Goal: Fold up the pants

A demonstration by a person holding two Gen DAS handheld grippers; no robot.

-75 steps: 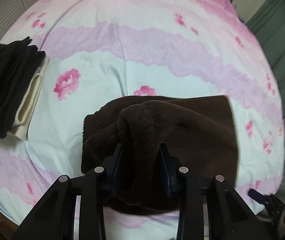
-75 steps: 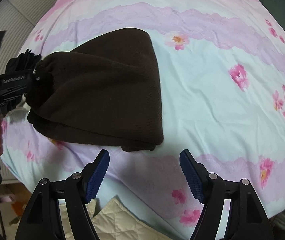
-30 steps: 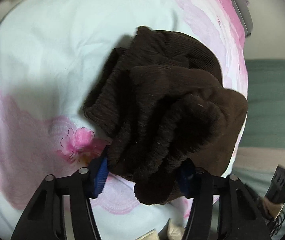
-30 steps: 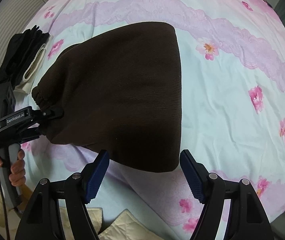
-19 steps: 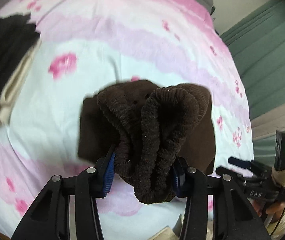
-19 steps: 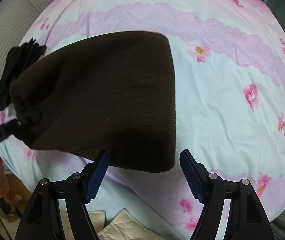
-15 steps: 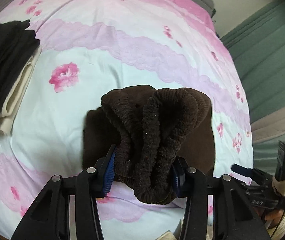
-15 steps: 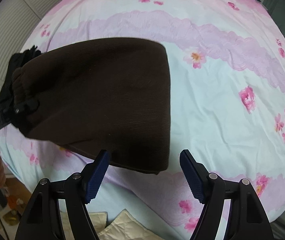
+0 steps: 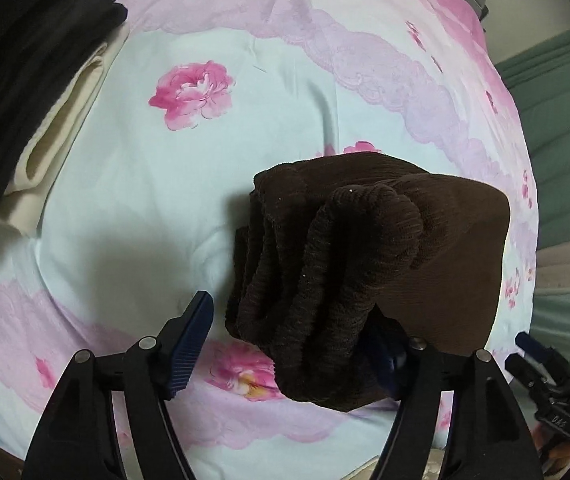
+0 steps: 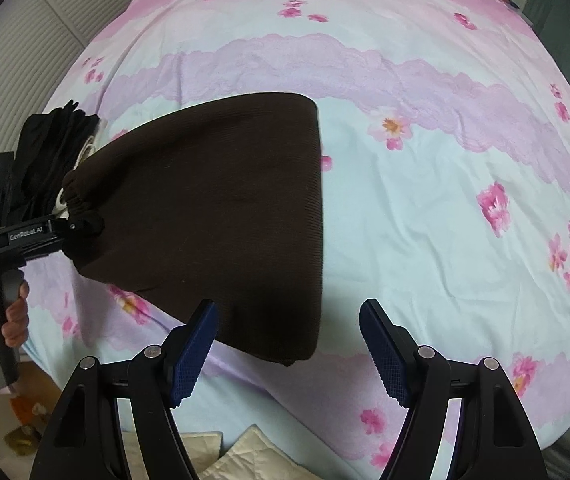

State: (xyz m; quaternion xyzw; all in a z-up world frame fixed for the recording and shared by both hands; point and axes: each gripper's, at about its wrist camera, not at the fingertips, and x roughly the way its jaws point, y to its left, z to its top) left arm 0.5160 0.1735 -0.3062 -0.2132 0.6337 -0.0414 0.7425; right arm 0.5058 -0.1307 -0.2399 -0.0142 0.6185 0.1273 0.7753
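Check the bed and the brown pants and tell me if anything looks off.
The brown pants are folded flat at the far end, but the waistband end is scrunched into thick ridges between the left tongs, which look wide open around it. The right tongs are open and empty. Nothing looks spilled or torn.

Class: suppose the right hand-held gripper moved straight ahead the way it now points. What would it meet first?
Probably the near corner of the folded brown pants, which lies just ahead of the open right hand-held gripper, slightly left of centre. Depth is unclear; it might reach the floral bedsheet first.

Brown pants (image 10: 221, 208), folded stack (image 9: 25, 80) on floral bed (image 10: 425, 200)
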